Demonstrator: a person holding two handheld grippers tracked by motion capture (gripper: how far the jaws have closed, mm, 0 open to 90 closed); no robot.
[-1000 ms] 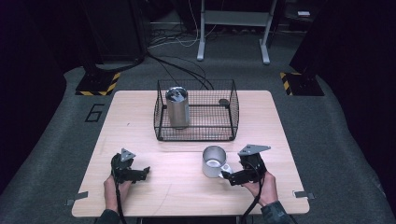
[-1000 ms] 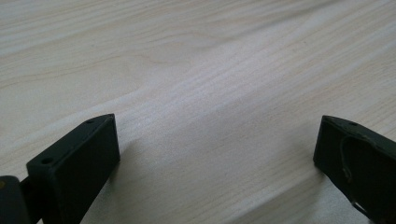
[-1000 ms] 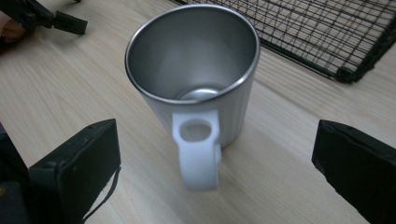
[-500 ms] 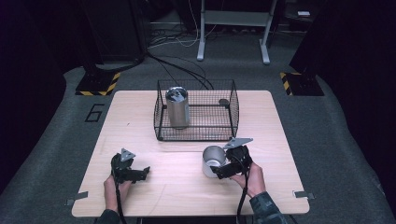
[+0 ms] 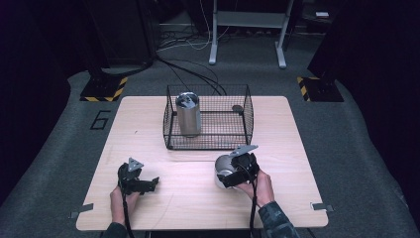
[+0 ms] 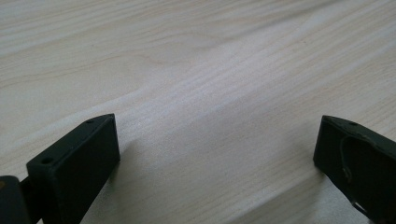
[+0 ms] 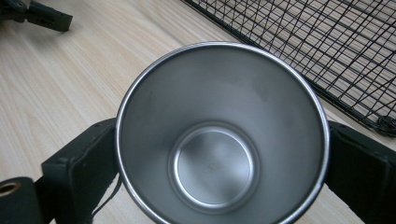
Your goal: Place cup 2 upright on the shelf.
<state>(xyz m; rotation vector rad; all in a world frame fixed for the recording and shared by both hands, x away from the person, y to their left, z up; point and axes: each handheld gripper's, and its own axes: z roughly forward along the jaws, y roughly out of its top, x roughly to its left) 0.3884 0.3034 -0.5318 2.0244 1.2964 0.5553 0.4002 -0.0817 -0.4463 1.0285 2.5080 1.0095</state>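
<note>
your right gripper (image 5: 233, 173) has its two black jaws set on either side of a steel cup (image 5: 224, 169), one against each flank of the cup's wall in the right gripper view, so it has closed around the cup (image 7: 219, 135). the cup stands on the wooden table (image 5: 297, 148), mouth up and empty (you can see straight down to its round base), just in front of the wire basket (image 5: 208, 119) and near its front right corner, not touching it as far as the high view tells. your right hand (image 5: 257, 186) holds the gripper from the near side.

your left gripper (image 5: 138, 183) sits well apart from the cup, toward the near left part of the table, with your left hand (image 5: 119, 198) behind it. its jaws stand wide apart in the left gripper view, with bare wood between them and nothing held.

inside the basket a taller steel tumbler (image 5: 188, 113) stands upright toward the left side, and a small dark round thing (image 5: 237, 108) lies near the far right corner; what it is you cannot tell.
</note>
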